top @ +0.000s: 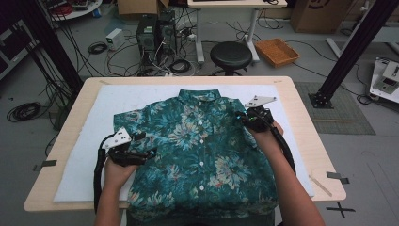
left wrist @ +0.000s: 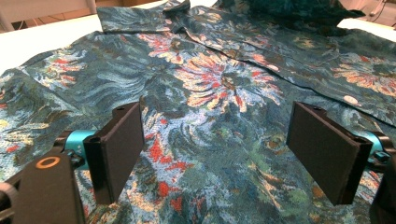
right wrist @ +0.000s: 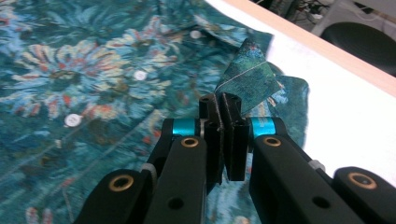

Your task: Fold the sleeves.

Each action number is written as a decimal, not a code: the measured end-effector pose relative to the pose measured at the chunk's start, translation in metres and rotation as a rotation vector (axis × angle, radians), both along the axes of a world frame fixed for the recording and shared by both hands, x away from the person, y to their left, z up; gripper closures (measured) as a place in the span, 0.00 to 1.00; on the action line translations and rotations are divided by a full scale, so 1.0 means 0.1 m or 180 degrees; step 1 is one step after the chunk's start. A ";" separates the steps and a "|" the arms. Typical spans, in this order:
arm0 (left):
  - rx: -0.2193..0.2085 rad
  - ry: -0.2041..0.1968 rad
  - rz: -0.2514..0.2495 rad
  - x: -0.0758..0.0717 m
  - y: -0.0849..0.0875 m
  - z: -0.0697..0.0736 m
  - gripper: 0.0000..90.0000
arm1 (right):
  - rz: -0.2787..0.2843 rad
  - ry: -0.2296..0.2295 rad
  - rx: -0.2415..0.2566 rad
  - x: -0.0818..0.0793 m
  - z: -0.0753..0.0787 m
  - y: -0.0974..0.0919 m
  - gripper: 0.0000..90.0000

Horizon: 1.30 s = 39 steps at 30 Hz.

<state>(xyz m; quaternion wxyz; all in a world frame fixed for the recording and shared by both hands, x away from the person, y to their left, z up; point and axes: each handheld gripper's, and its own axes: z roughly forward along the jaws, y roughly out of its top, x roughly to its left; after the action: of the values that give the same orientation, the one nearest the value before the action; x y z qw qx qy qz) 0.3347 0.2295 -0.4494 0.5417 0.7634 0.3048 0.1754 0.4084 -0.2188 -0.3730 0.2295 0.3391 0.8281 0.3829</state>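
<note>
A teal floral short-sleeved shirt (top: 197,146) lies buttoned and face up on a white mat (top: 113,103). My left gripper (top: 147,145) rests low over the shirt's left side, near its left sleeve. In the left gripper view its jaws (left wrist: 215,112) stand wide apart, with flat shirt cloth (left wrist: 210,84) beneath and nothing pinched. At the shirt's right shoulder, my right gripper (top: 242,118) is shut on the right sleeve. The right gripper view shows a folded flap of sleeve (right wrist: 250,81) rising from between the pressed jaws (right wrist: 220,100), lifted off the mat.
The mat covers a light wooden table (top: 306,136). Beyond the far edge stand a black stool (top: 230,54), a wicker basket (top: 276,51), a computer tower (top: 153,33) and many floor cables. Black frame posts (top: 348,52) rise at both sides.
</note>
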 end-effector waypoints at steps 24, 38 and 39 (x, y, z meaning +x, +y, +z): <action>-0.0001 0.0000 -0.0002 0.00 0.00 0.00 0.21 | 0.0172 0.0233 0.0046 -0.07 -0.24 0.25 0.76; 0.0001 -0.0004 -0.0001 0.00 0.00 0.00 0.21 | 0.0370 0.0750 -0.0084 -0.03 -0.66 0.39 0.99; -0.0002 -0.0001 -0.0004 0.00 0.00 0.00 0.21 | 0.0370 0.0748 -0.0084 -0.03 -0.66 0.38 0.99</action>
<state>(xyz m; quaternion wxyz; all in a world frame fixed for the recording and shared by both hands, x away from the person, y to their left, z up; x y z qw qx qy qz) 0.3347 0.2295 -0.4494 0.5422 0.7634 0.3042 0.1752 0.4054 -0.1804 -0.4392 0.1129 0.3301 0.8724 0.3423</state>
